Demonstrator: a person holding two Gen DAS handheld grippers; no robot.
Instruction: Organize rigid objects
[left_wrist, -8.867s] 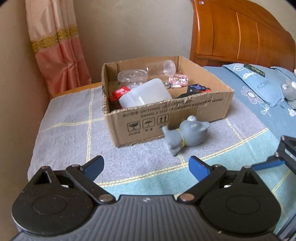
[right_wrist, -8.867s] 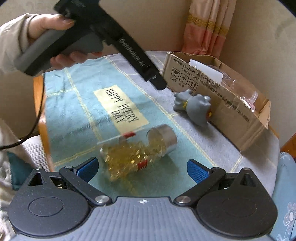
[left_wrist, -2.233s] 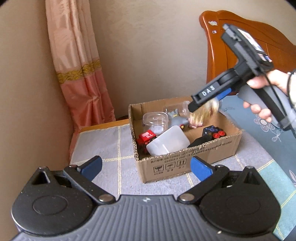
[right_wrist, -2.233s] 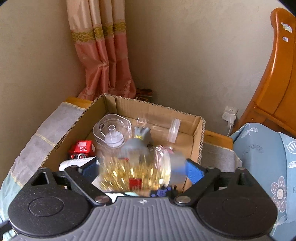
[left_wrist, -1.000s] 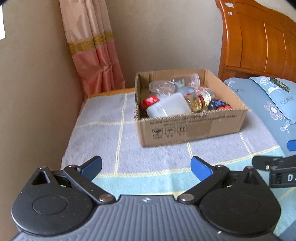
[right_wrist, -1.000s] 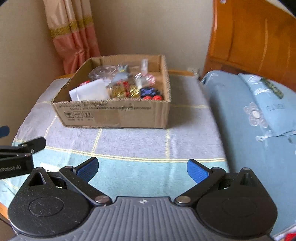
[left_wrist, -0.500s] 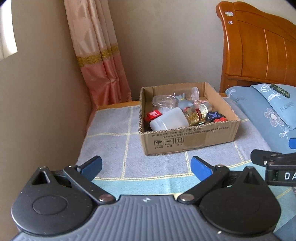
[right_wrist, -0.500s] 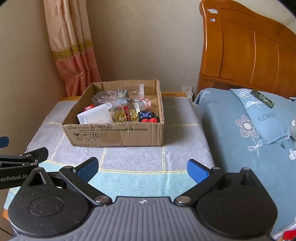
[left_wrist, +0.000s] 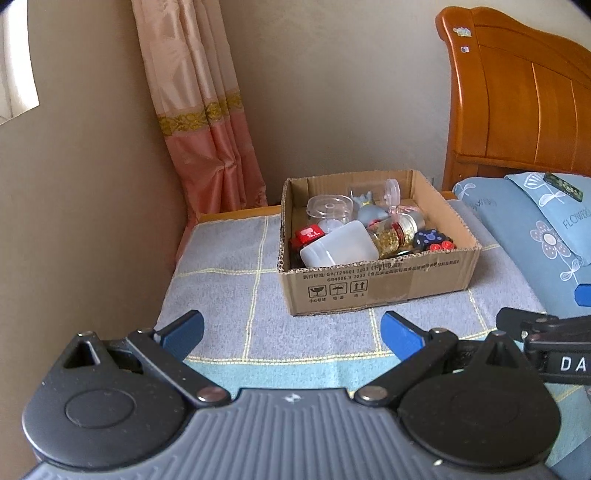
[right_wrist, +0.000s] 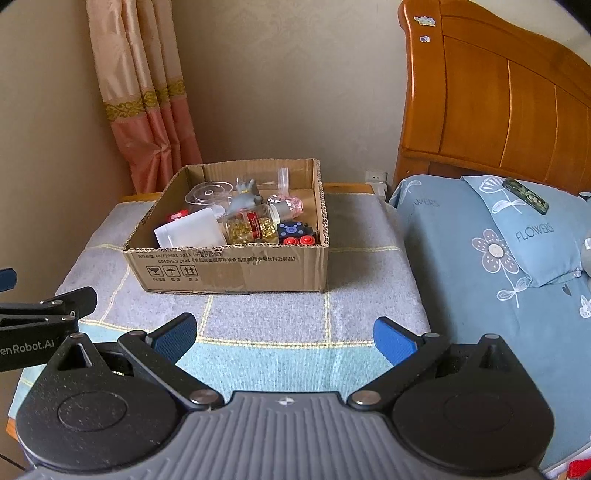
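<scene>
An open brown cardboard box sits on a grey towel with yellow grid lines, and it holds all the loose items. Inside the box, a clear jar of golden capsules with a silver cap and red label lies on its side near the middle. Touching it on the box's left side is a translucent white plastic tub, tipped over. Behind the tub are a small red block marked "S.L" and a round clear plastic container. A grey toy animal figure rests behind the jar, with a clear lidded tube and a pink transparent trinket near the box's back wall. In the box's front right corner is a dark blue block with red round buttons.

In front of the box, well apart from it, the left gripper and the right gripper hover over the towel, each with jaws spread wide and holding nothing.

Behind the box hangs a peach and pink curtain. To the box's right are a blue floral pillow and an orange wooden headboard.
</scene>
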